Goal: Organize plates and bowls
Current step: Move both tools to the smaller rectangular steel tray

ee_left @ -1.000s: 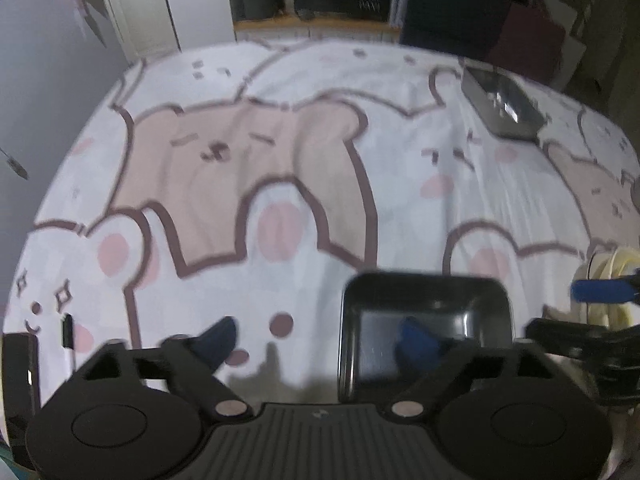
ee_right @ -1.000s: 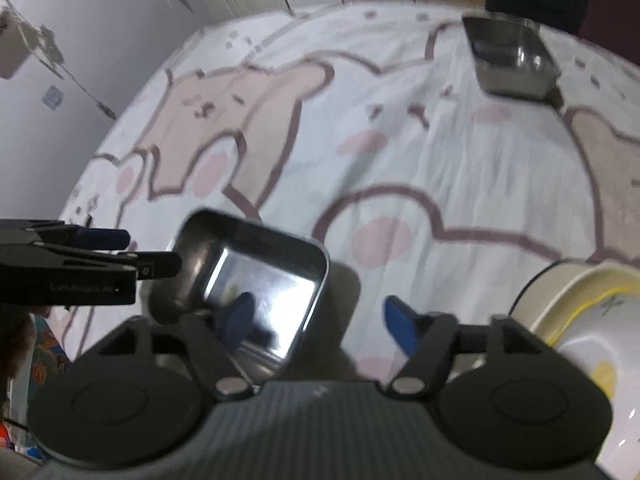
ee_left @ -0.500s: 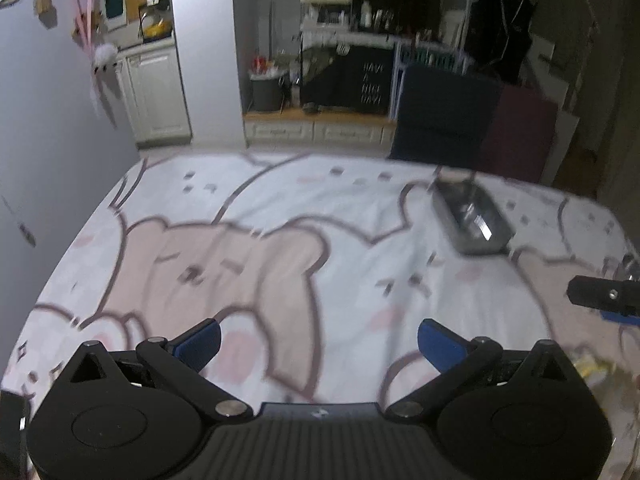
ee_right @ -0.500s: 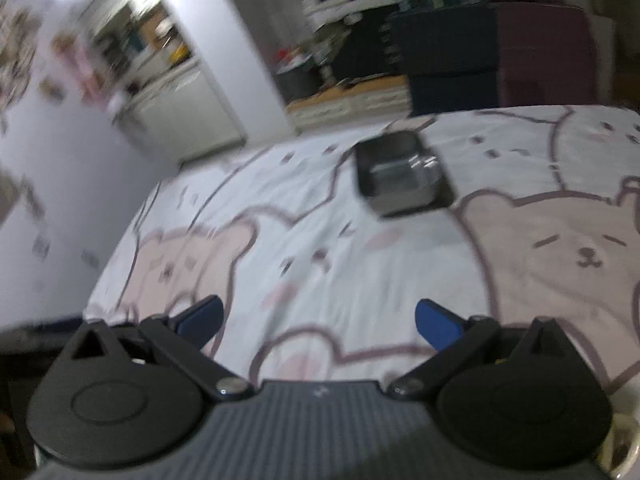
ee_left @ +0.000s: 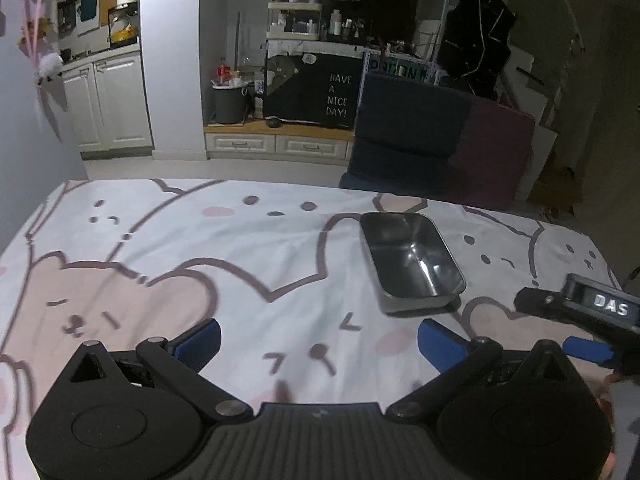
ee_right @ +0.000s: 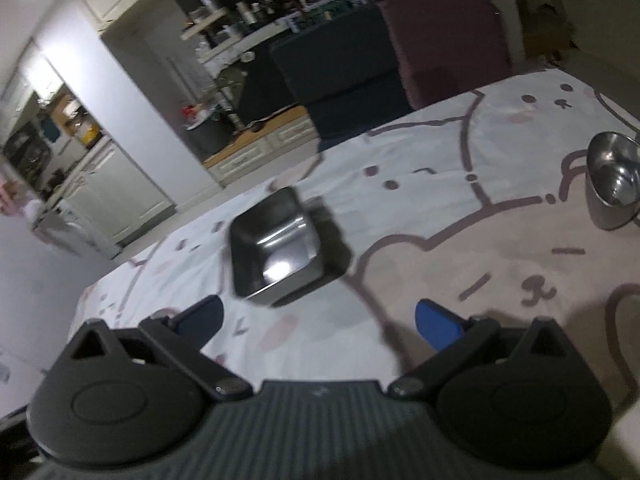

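Note:
A rectangular steel dish point(ee_left: 412, 262) sits on the bear-print cloth point(ee_left: 240, 256), a little ahead and right of my left gripper point(ee_left: 318, 342), which is open and empty. In the right wrist view the same steel dish point(ee_right: 276, 248) lies ahead, slightly left of my right gripper point(ee_right: 318, 320), which is also open with nothing between its blue pads. A round steel bowl point(ee_right: 614, 184) stands at the right edge of that view. The right gripper's fingertip point(ee_left: 588, 350) shows at the right edge of the left wrist view.
The cloth-covered table ends at its far edge point(ee_left: 240, 182). Beyond it stand a dark blue and maroon cushioned seat point(ee_left: 432, 140), white cabinets point(ee_left: 112, 100) and a shelf unit with a black sign point(ee_left: 320, 92). A grey wall point(ee_left: 24, 128) runs along the left.
Both grippers have lifted and swung away from the near steel dish and the white bowl, which are out of view now. The far steel dish has come closer in both views.

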